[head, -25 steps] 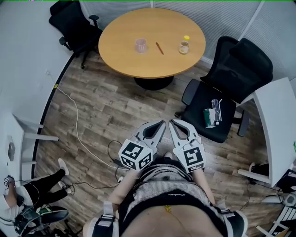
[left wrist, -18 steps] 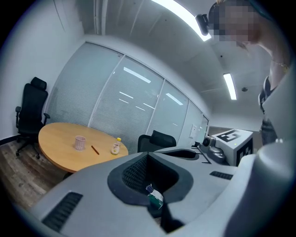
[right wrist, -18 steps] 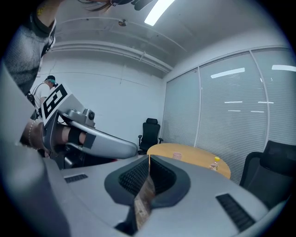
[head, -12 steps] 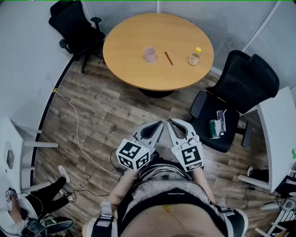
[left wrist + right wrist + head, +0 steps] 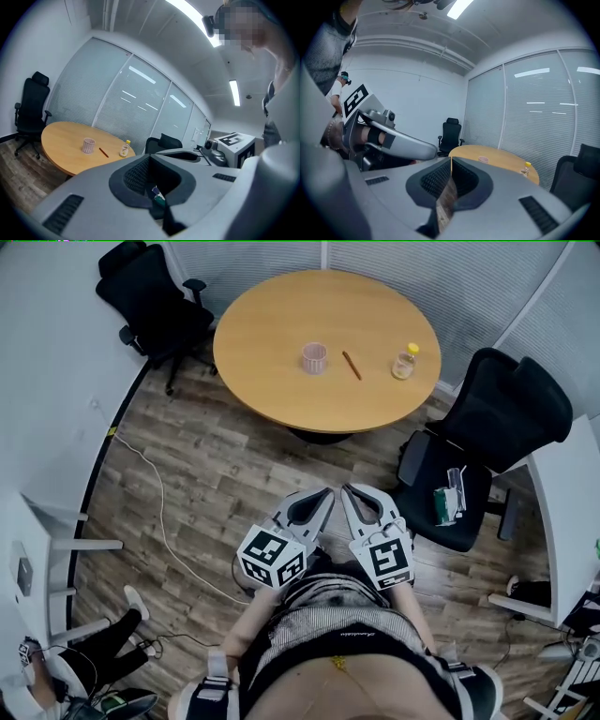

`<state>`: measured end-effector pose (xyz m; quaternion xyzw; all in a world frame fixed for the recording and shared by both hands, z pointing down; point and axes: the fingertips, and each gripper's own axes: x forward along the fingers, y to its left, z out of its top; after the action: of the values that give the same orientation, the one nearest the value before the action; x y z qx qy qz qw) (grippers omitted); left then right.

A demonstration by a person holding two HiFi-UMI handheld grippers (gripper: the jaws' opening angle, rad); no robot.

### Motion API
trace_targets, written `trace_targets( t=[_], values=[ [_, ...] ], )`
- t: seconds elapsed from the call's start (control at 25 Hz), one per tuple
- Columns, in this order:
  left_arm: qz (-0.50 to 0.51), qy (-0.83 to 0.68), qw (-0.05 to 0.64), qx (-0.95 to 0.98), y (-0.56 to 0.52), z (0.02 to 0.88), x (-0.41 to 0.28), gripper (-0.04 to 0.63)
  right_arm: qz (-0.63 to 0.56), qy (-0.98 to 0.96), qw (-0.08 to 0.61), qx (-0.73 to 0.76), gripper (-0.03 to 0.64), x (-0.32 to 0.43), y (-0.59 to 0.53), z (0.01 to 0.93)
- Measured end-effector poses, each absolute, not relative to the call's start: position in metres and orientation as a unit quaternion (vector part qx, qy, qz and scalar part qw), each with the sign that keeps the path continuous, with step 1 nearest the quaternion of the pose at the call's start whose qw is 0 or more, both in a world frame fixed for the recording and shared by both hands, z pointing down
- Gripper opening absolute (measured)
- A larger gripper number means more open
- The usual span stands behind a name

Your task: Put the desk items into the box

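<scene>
A round wooden table [image 5: 281, 371] stands ahead with a pink cup [image 5: 314, 357], a brown pencil [image 5: 352, 365] and a small yellow-capped bottle [image 5: 405, 361] on it. The left gripper view shows the same cup [image 5: 88, 145], pencil [image 5: 103, 152] and bottle [image 5: 124, 149] far off. My left gripper [image 5: 323, 493] and right gripper [image 5: 349, 491] hang side by side in front of my body, over the wood floor and well short of the table. Both are shut and hold nothing; the jaws meet tip to tip in the left gripper [image 5: 150, 157] and right gripper [image 5: 451, 159] views.
A black office chair [image 5: 469, 456] at the right carries a green-and-white pack [image 5: 444, 503] on its seat. Another black chair [image 5: 150, 301] stands at the far left. A white cable [image 5: 159, 512] runs across the floor. White desks [image 5: 562, 512] flank the room, and a person's leg [image 5: 103, 638] shows at lower left.
The table has slid right and slightly down in the head view, and the right chair has shifted right. Both grippers stay shut, side by side before my body.
</scene>
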<state>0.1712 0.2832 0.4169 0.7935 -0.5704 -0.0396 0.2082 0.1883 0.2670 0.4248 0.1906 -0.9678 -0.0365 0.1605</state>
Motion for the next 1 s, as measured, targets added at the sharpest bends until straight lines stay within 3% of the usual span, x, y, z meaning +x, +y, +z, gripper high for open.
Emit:
trace_targets(
  t=[1.0],
  values=[
    [-0.05, -0.605, 0.217, 0.765, 0.273, 0.424, 0.123, 0.018, -0.039, -0.976, 0.151, 0.153, 0.023, 0.137, 0.258, 0.43]
  ],
)
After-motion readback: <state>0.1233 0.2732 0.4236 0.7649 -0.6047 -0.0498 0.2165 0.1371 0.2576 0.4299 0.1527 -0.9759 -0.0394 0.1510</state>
